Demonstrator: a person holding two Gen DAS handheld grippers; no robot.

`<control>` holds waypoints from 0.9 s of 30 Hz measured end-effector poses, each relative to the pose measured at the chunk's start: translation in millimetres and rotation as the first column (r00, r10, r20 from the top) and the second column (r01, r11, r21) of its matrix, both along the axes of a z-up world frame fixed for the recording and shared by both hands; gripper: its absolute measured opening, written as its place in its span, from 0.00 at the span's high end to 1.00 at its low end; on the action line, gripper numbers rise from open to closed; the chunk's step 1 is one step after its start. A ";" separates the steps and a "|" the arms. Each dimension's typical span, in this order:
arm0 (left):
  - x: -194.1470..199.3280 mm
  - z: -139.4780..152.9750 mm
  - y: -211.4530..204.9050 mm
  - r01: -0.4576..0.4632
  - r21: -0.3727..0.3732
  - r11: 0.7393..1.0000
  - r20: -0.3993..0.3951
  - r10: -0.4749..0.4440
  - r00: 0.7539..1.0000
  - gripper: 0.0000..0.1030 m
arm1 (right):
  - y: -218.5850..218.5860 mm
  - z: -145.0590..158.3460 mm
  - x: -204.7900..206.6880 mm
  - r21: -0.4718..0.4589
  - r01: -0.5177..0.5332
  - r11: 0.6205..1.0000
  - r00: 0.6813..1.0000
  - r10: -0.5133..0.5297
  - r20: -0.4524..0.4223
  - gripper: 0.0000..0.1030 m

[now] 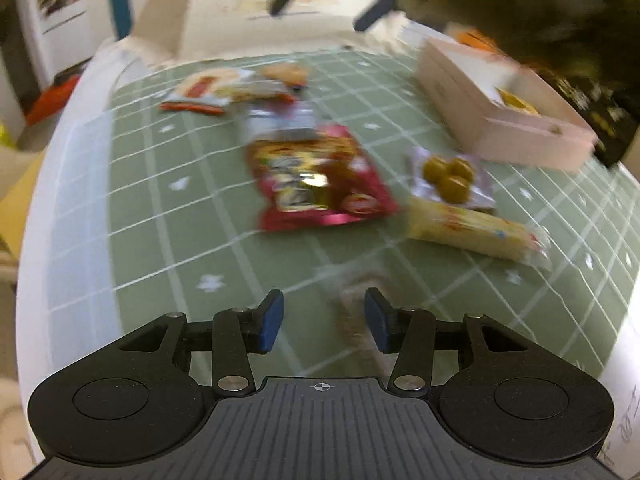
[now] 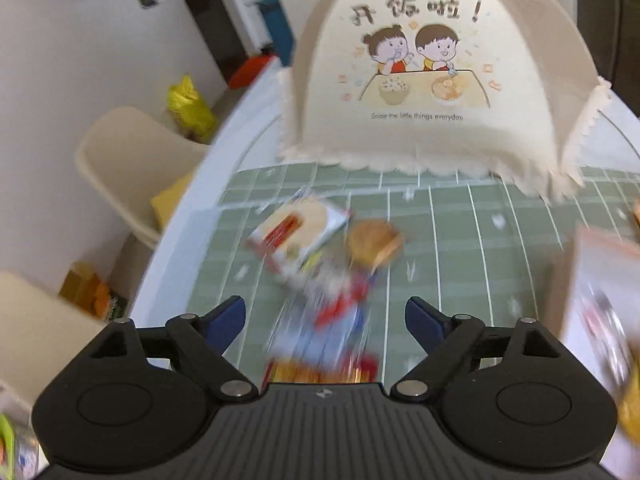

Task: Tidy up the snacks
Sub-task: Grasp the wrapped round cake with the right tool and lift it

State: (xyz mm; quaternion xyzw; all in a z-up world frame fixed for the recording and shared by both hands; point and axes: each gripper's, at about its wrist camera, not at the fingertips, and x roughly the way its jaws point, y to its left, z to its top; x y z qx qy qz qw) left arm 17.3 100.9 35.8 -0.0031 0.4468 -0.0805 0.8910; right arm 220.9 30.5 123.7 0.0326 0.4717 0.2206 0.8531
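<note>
White table [image 1: 48, 216]: green grid mat [image 1: 168, 240], snack packets [image 1: 320, 178].

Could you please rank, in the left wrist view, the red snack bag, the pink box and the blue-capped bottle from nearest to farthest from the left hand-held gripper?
1. Red snack bag: centre of the mat, just ahead of the left hand-held gripper.
2. Pink box: farther, right.
3. Blue-capped bottle: farthest, upper left, beyond the table.

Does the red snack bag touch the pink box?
Apart. The left wrist view shows bare green cloth between the red snack bag and the pink box.

Right gripper [image 2: 325, 320] jaws wide, empty, above blurred snack packets [image 2: 304, 240] on green grid mat [image 2: 460, 240]; cartoon food cover [image 2: 424, 80] behind.
</note>
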 end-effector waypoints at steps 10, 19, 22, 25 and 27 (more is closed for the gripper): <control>-2.7 14.3 48.8 -0.053 -0.267 0.962 0.029 0.063 0.998 0.55 | 48.3 -91.3 93.4 -0.148 0.140 0.979 0.982 -0.157 -0.108 0.44; 30.0 34.3 66.4 -0.109 -0.315 0.943 0.077 0.140 0.987 0.55 | 42.0 -84.0 -23.2 -0.111 -0.176 0.978 0.973 0.155 -0.173 0.48; 39.5 37.9 53.3 -0.083 -0.305 0.949 0.061 0.107 0.992 0.55 | 20.5 -65.9 -60.5 -0.079 -0.155 0.985 0.979 0.142 -0.147 0.49; 48.7 33.5 37.3 -0.079 -0.269 0.960 0.022 0.088 0.996 0.55 | -10.8 -42.2 -85.8 -0.074 -0.091 0.993 0.994 0.086 -0.064 0.49; 51.1 28.5 27.0 -0.100 -0.206 0.973 -0.007 0.101 0.995 0.55 | -31.4 -31.2 -103.5 -0.069 -0.053 0.996 0.999 0.052 -0.017 0.49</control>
